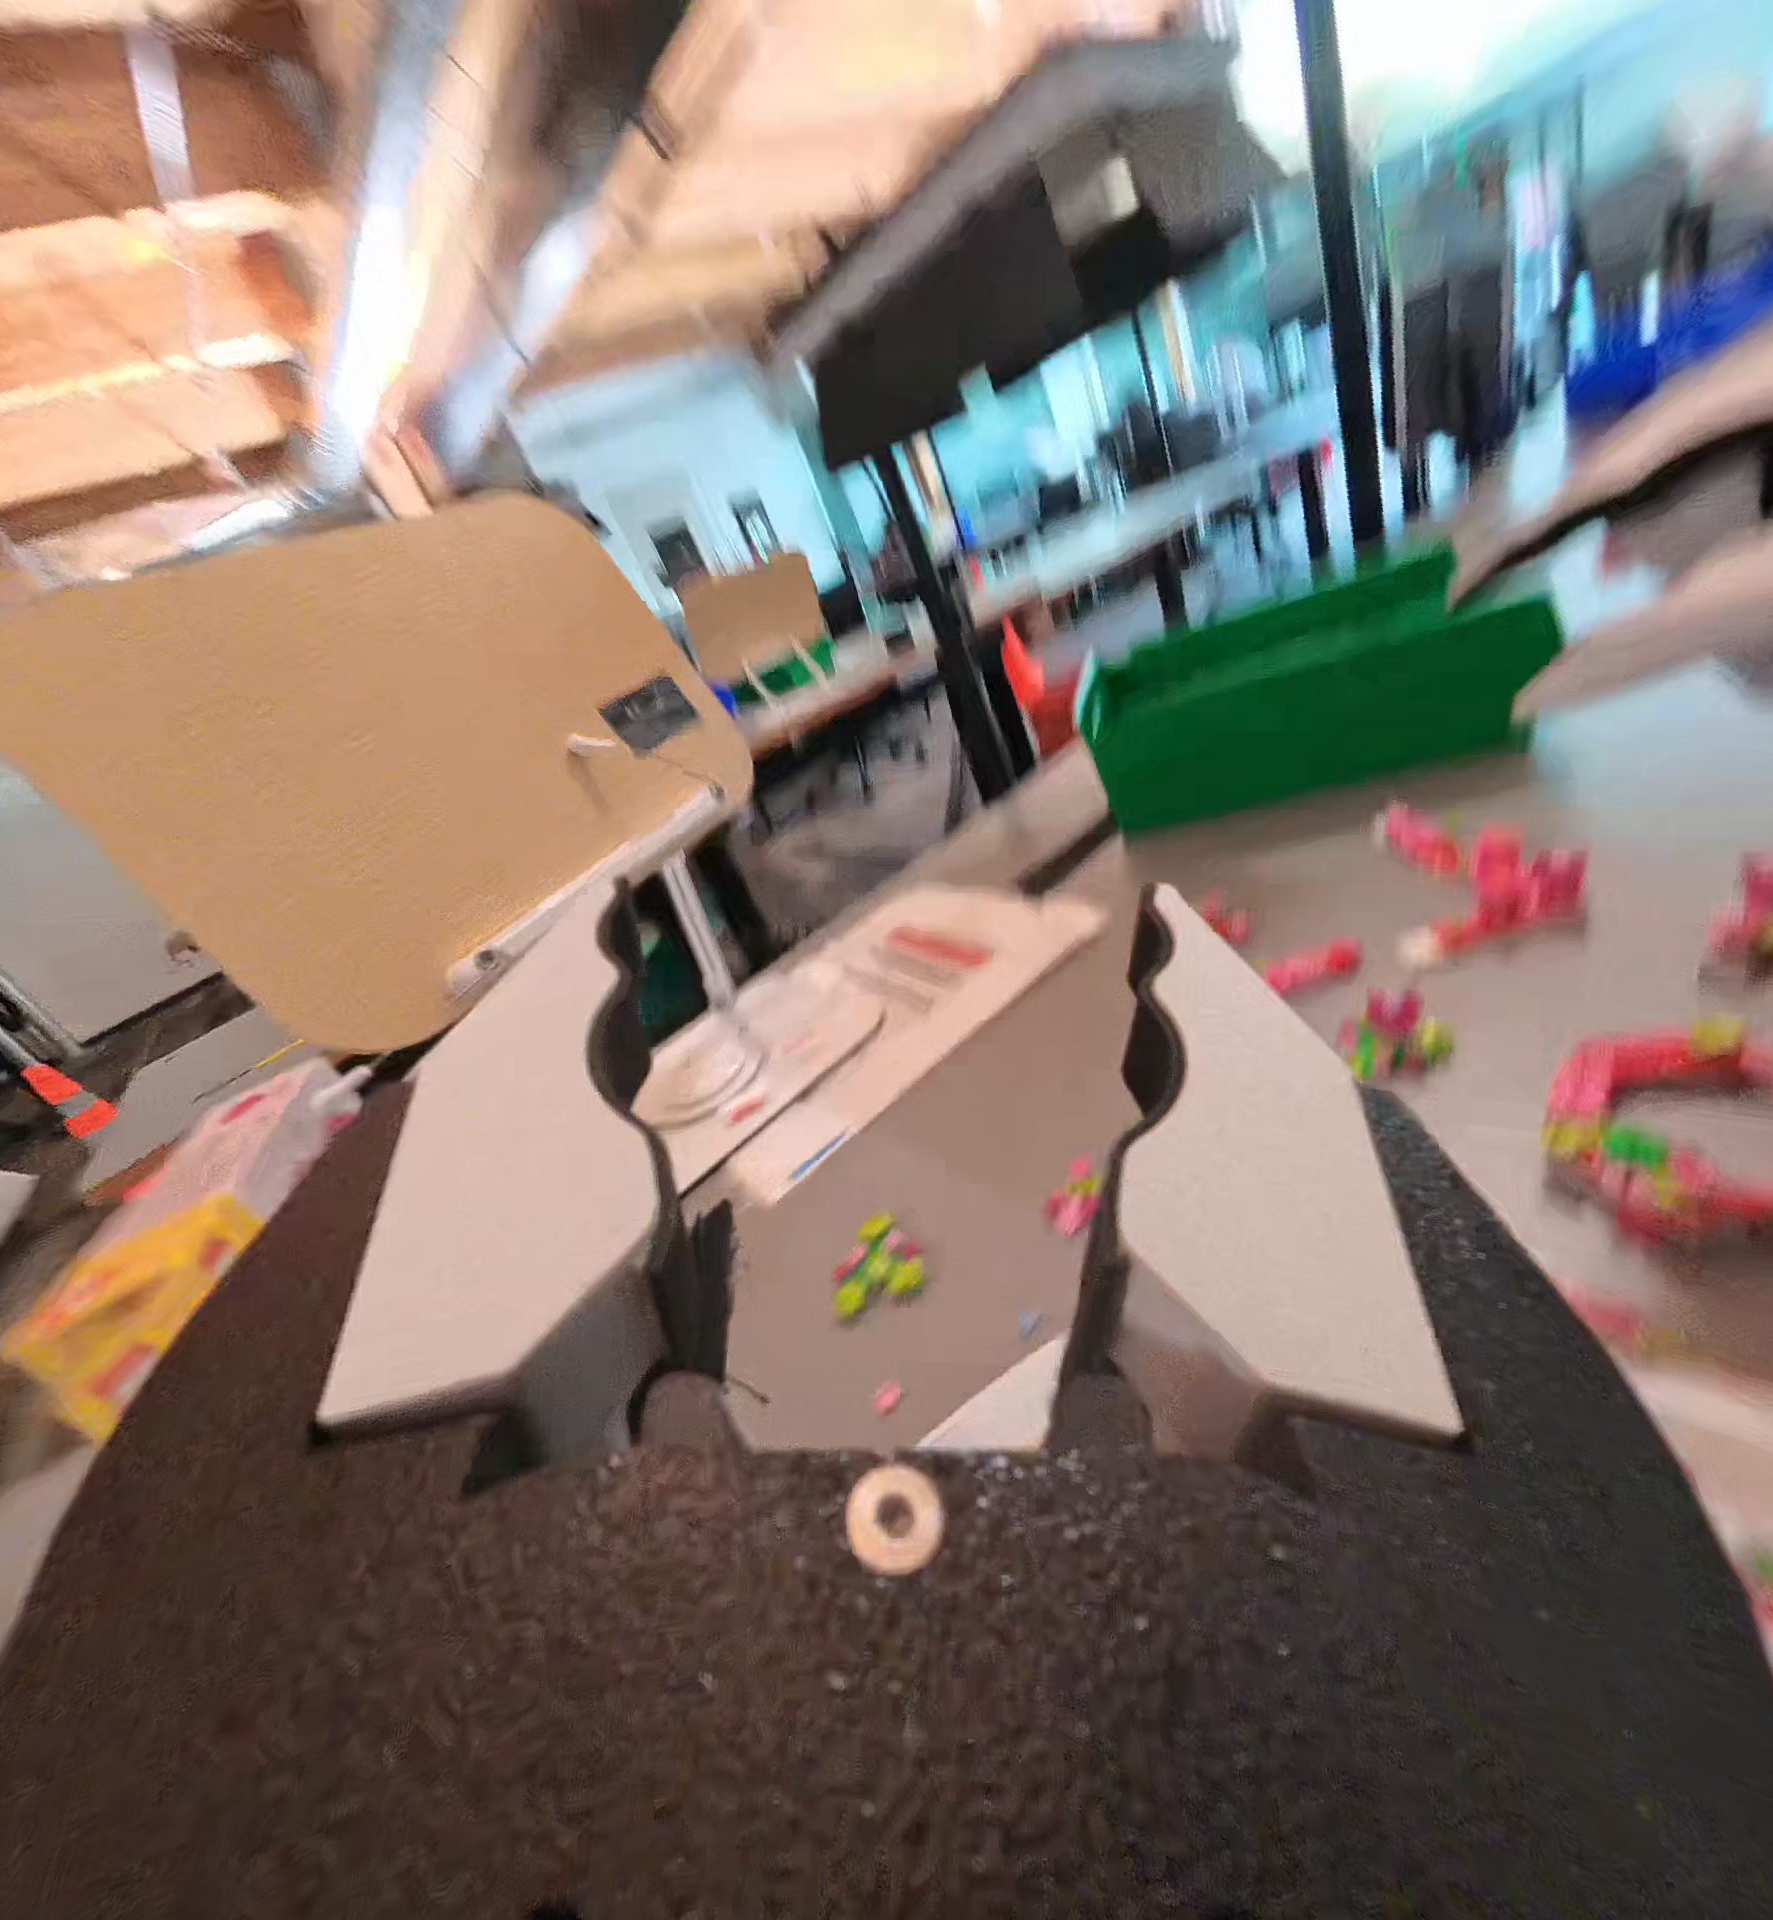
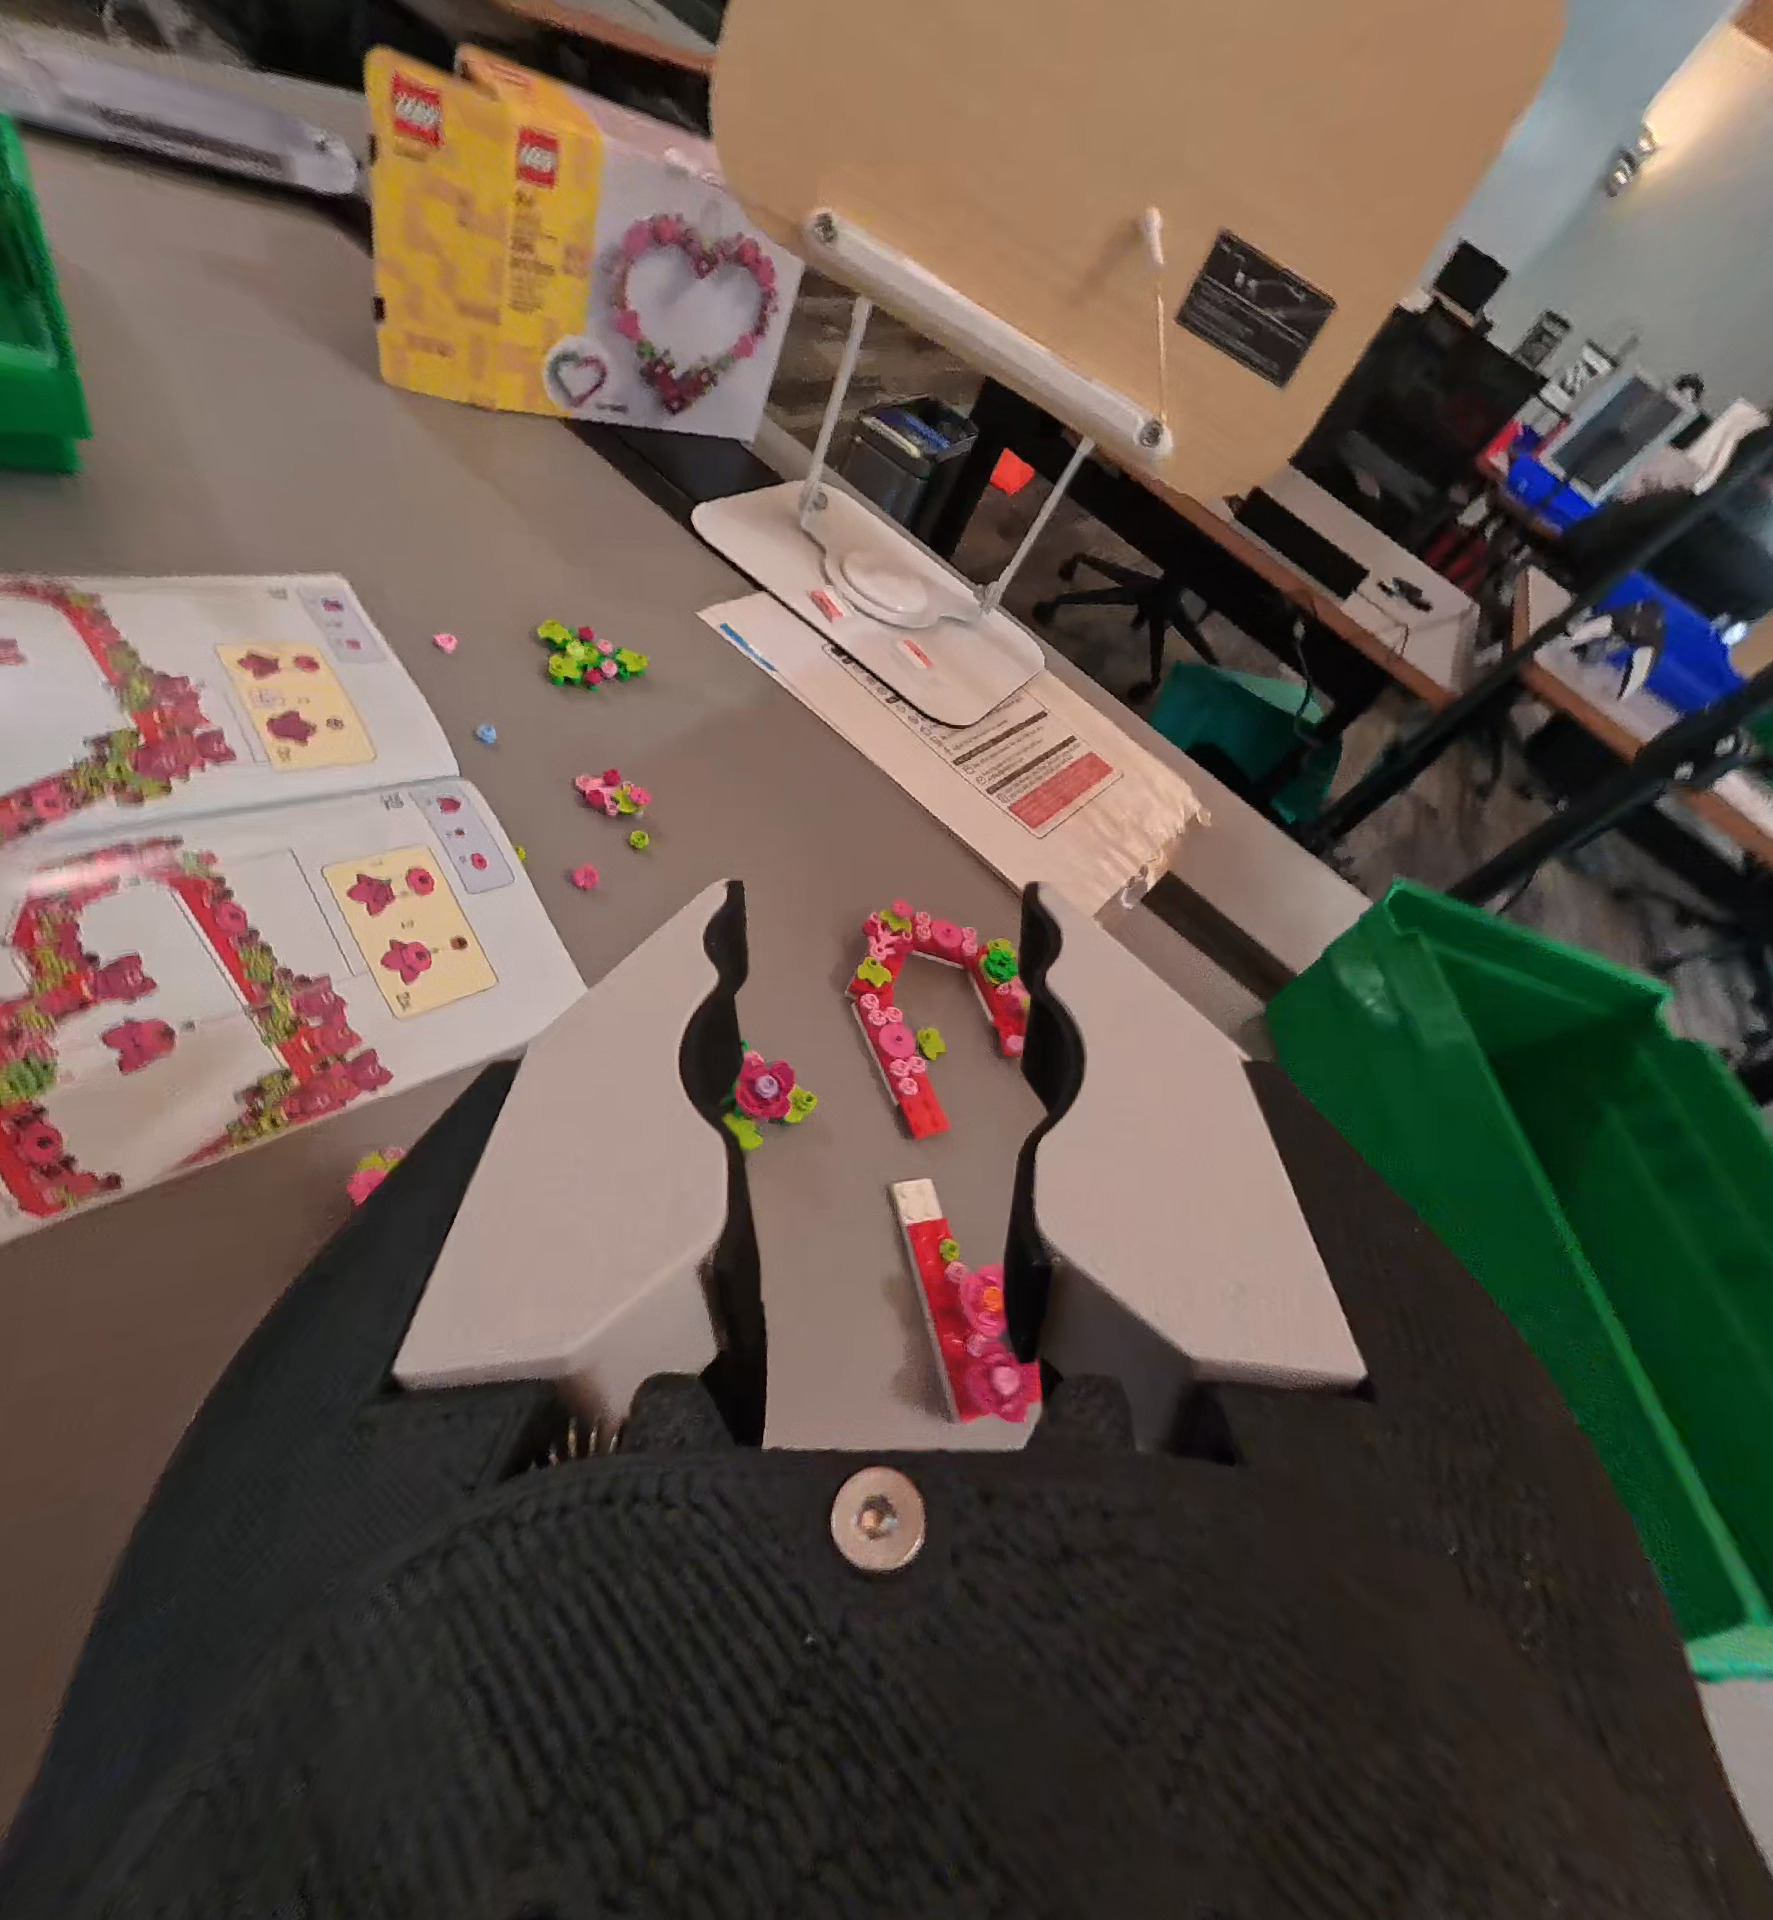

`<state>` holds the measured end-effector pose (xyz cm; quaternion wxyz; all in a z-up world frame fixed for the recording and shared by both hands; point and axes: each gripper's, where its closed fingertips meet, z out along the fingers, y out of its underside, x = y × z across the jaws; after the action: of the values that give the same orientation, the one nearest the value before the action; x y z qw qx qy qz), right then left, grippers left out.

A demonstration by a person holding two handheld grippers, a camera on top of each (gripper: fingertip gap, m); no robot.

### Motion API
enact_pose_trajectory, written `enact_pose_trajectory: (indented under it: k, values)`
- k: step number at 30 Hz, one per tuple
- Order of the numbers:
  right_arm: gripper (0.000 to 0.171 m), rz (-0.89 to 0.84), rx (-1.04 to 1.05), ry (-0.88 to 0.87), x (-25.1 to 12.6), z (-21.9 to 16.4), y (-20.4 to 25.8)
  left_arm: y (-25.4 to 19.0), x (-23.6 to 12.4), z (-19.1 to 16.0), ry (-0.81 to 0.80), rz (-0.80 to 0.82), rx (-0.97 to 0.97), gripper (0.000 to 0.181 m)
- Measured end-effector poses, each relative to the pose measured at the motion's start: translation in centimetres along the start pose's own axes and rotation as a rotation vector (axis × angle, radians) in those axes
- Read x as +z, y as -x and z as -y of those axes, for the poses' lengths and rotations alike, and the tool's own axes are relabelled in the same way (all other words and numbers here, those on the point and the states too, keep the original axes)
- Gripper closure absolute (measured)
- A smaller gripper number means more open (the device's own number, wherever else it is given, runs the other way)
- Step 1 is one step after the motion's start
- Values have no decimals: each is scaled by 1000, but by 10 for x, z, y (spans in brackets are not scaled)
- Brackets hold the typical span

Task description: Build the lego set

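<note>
Lego pieces: you have them spread over the grey table (image 2: 238, 343), none in either gripper.
Booklet (image 2: 186, 862): lies open at your far left in the right wrist view, flat on the table, showing heart-shaped build steps.
Box (image 2: 549, 239): stands upright behind the booklet, near the table's far edge.
Loose bits: a green cluster (image 2: 591, 655) and a pink cluster (image 2: 612, 795) lie apart from each other, between the booklet and the stand base (image 2: 861, 582).
Flower (image 2: 768, 1091): sits just beside your right gripper's near-left finger, not gripped.
Arch (image 2: 923, 997): a red studded section with pink rounds, lying flat between the finger tips in view.
Strip (image 2: 955, 1299): a red plate with a white end and flowers, close to the right-hand finger, whether touching it I cannot tell.
Right gripper (image 2: 882, 904): fingers spread wide, holding nothing.
Bin (image 2: 1588, 1195): green, at the right, by the table edge.
Left gripper (image 1: 887, 904): fingers wide apart and empty; that view is blurred, with red sections (image 1: 1671, 1132) off to its right.
Handling: light, stiff plastic; I judge joints and small flowers will pop off under side load.
Hold: take the strip or arch across the long edges of the red plate, not by the decorations.
</note>
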<state>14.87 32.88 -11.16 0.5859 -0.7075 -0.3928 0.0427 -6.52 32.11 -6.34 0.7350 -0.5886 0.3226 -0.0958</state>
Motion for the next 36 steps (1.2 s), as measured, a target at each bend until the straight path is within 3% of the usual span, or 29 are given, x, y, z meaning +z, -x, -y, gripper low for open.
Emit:
enact_pose_trajectory:
  k: [2,4,6,11,15,19,24,27,29,36]
  values:
    - [117,14,95,-31,5,1,6,-23,-12,-5,-187,-28,-109,93]
    - [113,75,195,-51,19,7,23,-39,-18,-30,-177,-36,-68,89]
    - [111,155,246,-31,44,13,52,-32,-27,-43,-176,22,-21,88]
    - [117,398,337,200,135,20,130,15,-54,-30,-289,177,-16,88]
    - [118,334,369,352,206,3,143,39,-68,-38,-303,296,-4,92]
    - [113,289,398,421,242,-14,157,47,-77,-32,-336,325,-15,93]
    - [111,174,372,435,267,-25,153,49,-75,-37,-326,323,-41,95]
    - [120,145,391,433,274,-26,146,52,-76,-38,-326,324,-58,96]
    - [142,160,377,432,275,-26,144,53,-75,-39,-322,326,-59,96]
    - [143,299,271,362,258,-14,146,63,-77,-43,-318,351,-108,98]
